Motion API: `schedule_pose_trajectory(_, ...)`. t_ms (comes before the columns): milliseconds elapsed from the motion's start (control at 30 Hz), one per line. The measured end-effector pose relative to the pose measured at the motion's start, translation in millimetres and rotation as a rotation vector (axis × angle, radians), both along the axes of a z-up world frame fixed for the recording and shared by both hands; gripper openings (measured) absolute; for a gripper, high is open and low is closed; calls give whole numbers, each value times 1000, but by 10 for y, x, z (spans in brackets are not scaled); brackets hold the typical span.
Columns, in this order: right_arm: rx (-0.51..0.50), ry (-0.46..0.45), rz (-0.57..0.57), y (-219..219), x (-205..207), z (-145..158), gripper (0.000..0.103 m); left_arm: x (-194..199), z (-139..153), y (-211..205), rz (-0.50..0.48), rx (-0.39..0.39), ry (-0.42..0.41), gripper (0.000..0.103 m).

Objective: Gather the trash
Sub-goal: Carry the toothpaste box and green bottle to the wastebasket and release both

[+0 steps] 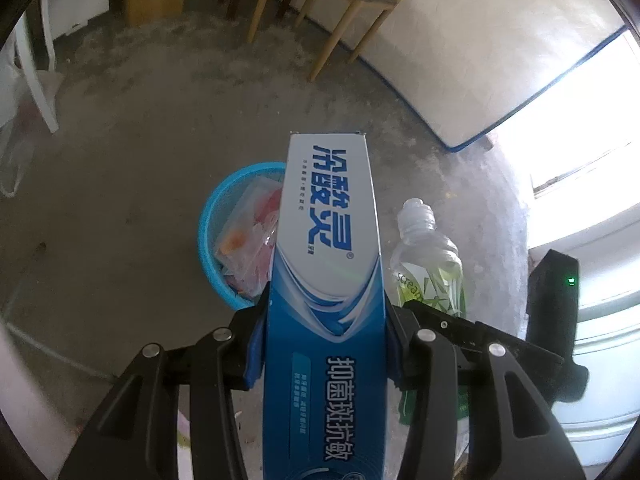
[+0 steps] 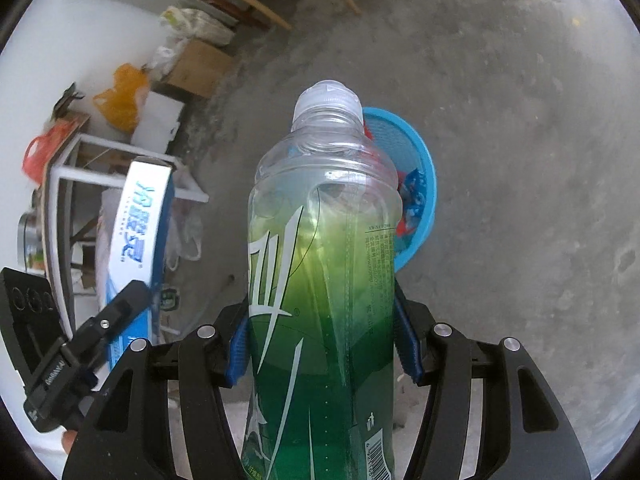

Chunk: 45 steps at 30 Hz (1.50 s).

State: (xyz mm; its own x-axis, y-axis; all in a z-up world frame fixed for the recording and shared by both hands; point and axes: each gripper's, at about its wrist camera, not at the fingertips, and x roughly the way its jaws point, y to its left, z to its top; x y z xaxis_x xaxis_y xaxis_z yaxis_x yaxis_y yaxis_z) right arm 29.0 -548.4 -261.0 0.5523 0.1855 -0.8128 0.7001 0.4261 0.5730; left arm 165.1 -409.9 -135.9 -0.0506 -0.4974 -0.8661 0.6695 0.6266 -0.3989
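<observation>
Delivery step is under way: both pieces of trash are being carried over the concrete floor (image 1: 120, 208) toward the blue basket (image 1: 212, 256). The left gripper (image 1: 324, 344) is clamping a blue-and-white toothpaste box (image 1: 326, 240), its jaws pressing on both long sides; in the left wrist view the box's far end is overlapping the basket's right rim at frame centre. The right gripper (image 2: 324, 344) is gripping a clear green-labelled bottle (image 2: 324, 240), cap pointing away, with the basket (image 2: 420, 184) showing just behind it, centre right. The basket is already holding wrappers. Next move, by my reading: bringing each item over the basket's opening, tipping downward, then releasing one at a time so neither bounces off the rim.
</observation>
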Motion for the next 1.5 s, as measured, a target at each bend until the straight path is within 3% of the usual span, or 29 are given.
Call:
schedule_pose_trajectory(67, 6, 1, -7, -77, 95, -81, 55, 54, -141, -144, -9, -7, -19, 46)
schedule_pose_trajectory(133, 16, 13, -8, -141, 181, -190, 56, 107, -261, -238, -11, 18, -38, 66)
schedule_pose_trajectory(267, 15, 39, 20, -100, 312, -307, 56, 172, -241, -153, 46, -18, -20, 67)
schedule_pose_trajectory(433, -13, 128, 93, -34, 606, -506, 56, 205, 108, 197, 102, -107, -7, 67)
schedule_pose_trajectory(633, -10, 254, 126, 4, 879, -886, 56, 135, 601, 684, 142, -160, -47, 67)
schedule_pose_trajectory(800, -55, 349, 169, 65, 1003, -963, 57, 20, 949, 1020, 134, -196, -106, 72)
schedule_pose_trajectory(933, -96, 307, 152, 51, 904, -698, 64, -94, 1101, 1274, 128, -219, -134, 75)
schedule_pose_trajectory(1200, -238, 110, 123, 125, 313, 264, 68, -349, 1295, 1864, 124, -266, -228, 79)
schedule_pose_trajectory(1333, -313, 3, 130, 368, -53, 821, 70, -545, 1378, 2186, 106, -289, -291, 82)
schedule_pose_trajectory(1500, -377, -68, 126, 639, -404, 1182, 71, -740, 1385, 2510, 108, -291, -338, 86)
